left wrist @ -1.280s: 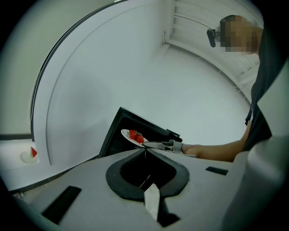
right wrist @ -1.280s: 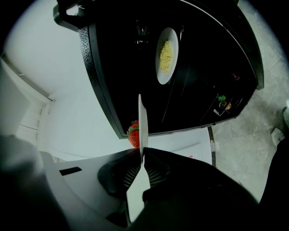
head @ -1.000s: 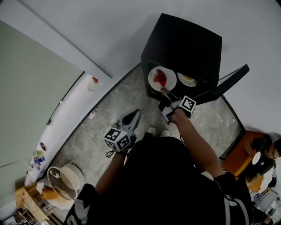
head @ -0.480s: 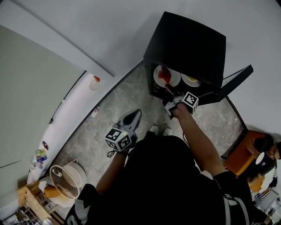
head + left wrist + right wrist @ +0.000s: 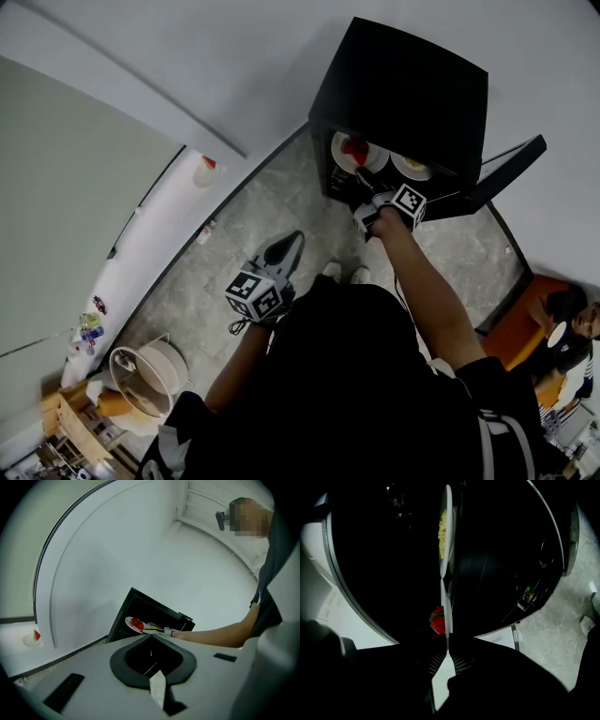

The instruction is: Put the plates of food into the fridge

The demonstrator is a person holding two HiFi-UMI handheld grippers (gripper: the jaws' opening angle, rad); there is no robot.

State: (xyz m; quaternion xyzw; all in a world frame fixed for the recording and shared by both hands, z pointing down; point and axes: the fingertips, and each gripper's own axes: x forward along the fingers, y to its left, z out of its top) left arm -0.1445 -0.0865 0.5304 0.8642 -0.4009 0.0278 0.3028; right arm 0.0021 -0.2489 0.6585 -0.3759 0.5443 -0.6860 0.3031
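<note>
A black fridge (image 5: pixel 403 84) stands open on the stone floor, its door (image 5: pixel 506 173) swung to the right. My right gripper (image 5: pixel 364 178) is shut on the rim of a white plate of strawberries (image 5: pixel 352 150), which sits partly inside the fridge, and its jaws have just closed a little tighter. In the right gripper view that plate (image 5: pixel 446 604) shows edge-on with a strawberry (image 5: pixel 437 619) beside it. A second plate with yellow food (image 5: pixel 412 167) lies inside to its right. My left gripper (image 5: pixel 295 237) hangs shut and empty over the floor, well short of the fridge.
A white ledge along the left wall carries a small dish with something red (image 5: pixel 203 172). A round white basket (image 5: pixel 150 375) stands at lower left. A seated person (image 5: pixel 567 323) and an orange seat (image 5: pixel 516 328) are at lower right.
My right gripper has carried the strawberry plate forward and down, further into the fridge, so the fridge top hides more of it. The left gripper has stayed where it was.
</note>
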